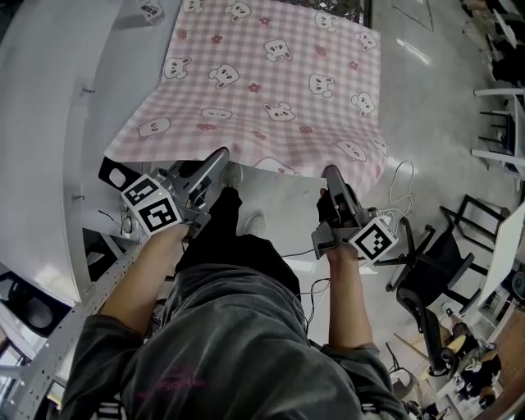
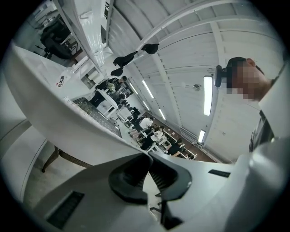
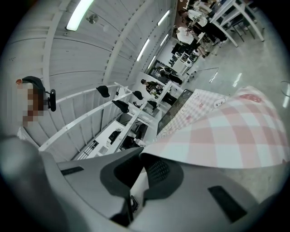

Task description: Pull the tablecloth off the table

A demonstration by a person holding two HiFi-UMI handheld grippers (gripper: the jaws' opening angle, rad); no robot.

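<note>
White bench (image 1: 49,123) — pink checked tablecloth (image 1: 271,82) (bear print) spread over it, hem toward the person. Right hand-held gripper (image 1: 332,174) is clamped on that hem. Left hand-held gripper (image 1: 220,157) is closed at it — catch unclear. Bench label (image 1: 150,10): unreadable.

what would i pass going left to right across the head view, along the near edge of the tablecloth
Along the tablecloth edge: curved white counter → left gripper → right gripper → black office chair
</note>
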